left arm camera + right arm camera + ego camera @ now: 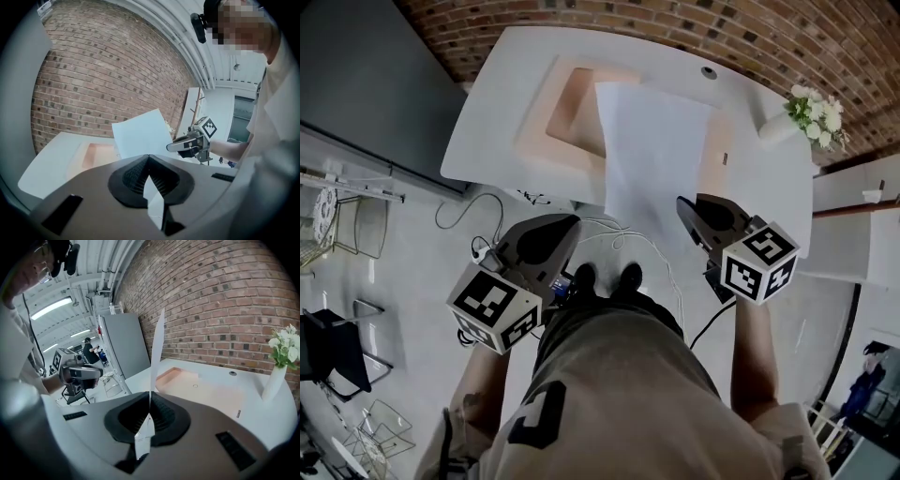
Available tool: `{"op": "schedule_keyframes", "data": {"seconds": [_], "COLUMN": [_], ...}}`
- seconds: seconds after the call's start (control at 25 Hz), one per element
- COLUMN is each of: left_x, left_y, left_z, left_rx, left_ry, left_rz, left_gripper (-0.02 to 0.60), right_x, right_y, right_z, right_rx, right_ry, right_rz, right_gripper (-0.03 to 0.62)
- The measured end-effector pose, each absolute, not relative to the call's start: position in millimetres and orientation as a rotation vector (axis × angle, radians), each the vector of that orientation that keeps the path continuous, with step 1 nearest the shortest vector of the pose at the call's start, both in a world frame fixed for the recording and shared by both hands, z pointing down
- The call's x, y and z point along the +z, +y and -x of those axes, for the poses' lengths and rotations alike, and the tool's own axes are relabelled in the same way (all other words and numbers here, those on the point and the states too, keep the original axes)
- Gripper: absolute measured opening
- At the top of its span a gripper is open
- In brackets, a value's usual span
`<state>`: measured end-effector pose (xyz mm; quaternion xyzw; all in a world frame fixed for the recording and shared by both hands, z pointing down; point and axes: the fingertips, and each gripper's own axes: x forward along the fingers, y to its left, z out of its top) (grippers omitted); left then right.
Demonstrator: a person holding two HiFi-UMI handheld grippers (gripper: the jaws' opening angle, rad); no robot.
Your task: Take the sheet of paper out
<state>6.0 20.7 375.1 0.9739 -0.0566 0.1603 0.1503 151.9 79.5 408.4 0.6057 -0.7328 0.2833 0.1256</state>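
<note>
A white sheet of paper (pixel 654 150) hangs in the air over the white table (pixel 487 122), above a peach shallow tray (pixel 567 117). My right gripper (pixel 686 208) is shut on the sheet's near edge. In the right gripper view the paper (pixel 157 345) rises edge-on from the closed jaws (pixel 149 394). My left gripper (pixel 570 223) is off to the left, short of the table and apart from the sheet; its jaws (pixel 148 157) are together with nothing between them. The left gripper view shows the sheet (pixel 140 133) with the right gripper (pixel 174 146) at its lower corner.
A white vase of flowers (pixel 811 117) stands at the table's far right corner, by the brick wall. A round cap (pixel 709 72) sits in the tabletop at the back. A grey cabinet (pixel 366 84) is to the left, and cables (pixel 487 220) lie on the floor.
</note>
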Motion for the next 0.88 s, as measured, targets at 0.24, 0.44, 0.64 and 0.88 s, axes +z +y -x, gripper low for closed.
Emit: {"op": "schedule_keyframes", "data": {"seconds": [0.24, 0.44, 0.64, 0.88], "left_x": [374, 372, 374, 374], "left_y": [17, 15, 11, 4], "left_z": [-5, -2, 4, 12], "left_rx": [0.449, 0.440, 0.438, 0.425], "left_ry": [-0.116, -0.106, -0.119, -0.137], "left_rz": [-2.805, -2.804, -2.798, -2.796], "left_gripper": [0.014, 0.014, 0.014, 0.014], "right_x": [404, 401, 402, 402], "right_y": [79, 78, 72, 63], "right_z": [-148, -145, -141, -133], "right_rx": [0.829, 0.802, 0.801, 0.796], "right_ry": [-2.120, -2.105, -2.109, -2.123], "right_rz": [-1.800, -1.803, -1.795, -1.778], "right_gripper": [0.023, 0.023, 0.023, 0.023]}}
